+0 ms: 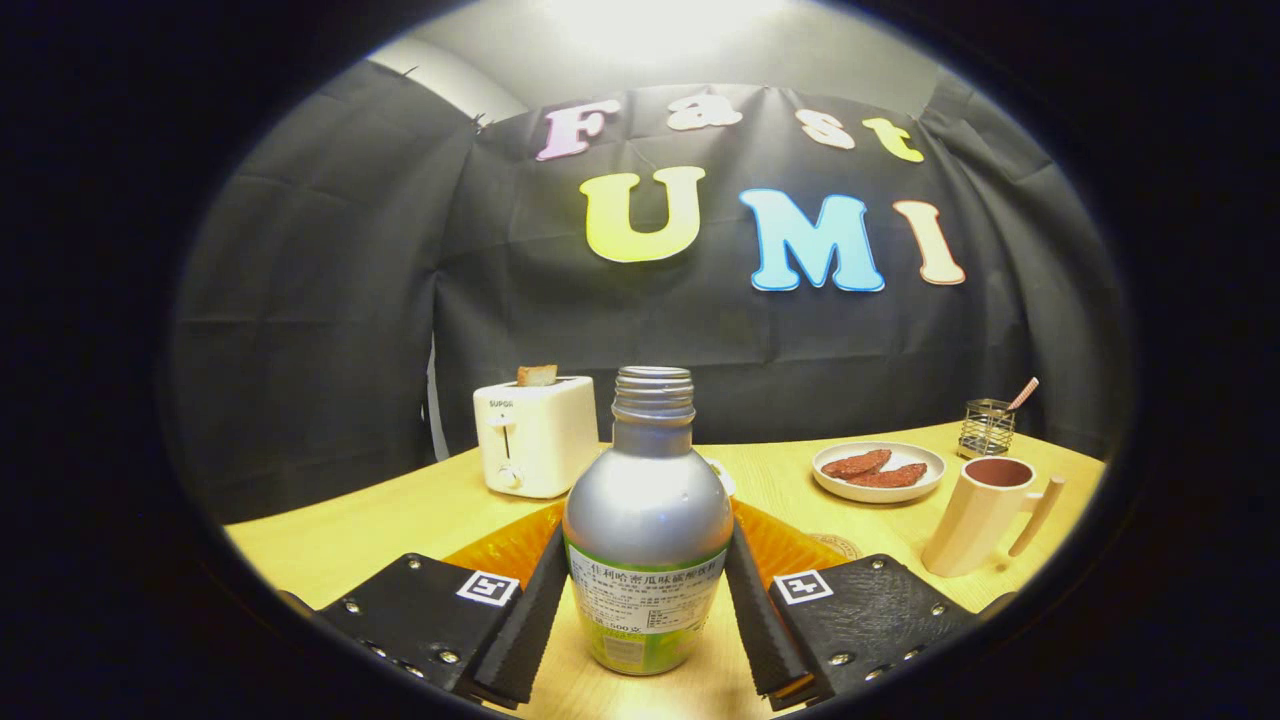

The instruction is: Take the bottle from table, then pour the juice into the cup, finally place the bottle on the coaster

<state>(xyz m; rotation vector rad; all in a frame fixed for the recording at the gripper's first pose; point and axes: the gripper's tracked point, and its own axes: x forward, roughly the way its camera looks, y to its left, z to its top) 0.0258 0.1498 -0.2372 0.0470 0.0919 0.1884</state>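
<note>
A silver uncapped bottle [648,520] with a green and white label stands upright on the wooden table [340,540], right between my fingers. My gripper [648,590] is shut on the bottle, with both pads against its sides at label height. A beige cup [985,515] with a handle stands to the right, beyond the right finger, and its inside is dark. A small round coaster [838,545] lies on the table just past the right finger, partly hidden by it.
An orange mat [505,548] lies behind the bottle. A white toaster [535,435] with a slice of bread stands at the back left. A white plate [878,485] with brown slices and a wire holder [987,427] sit at the back right.
</note>
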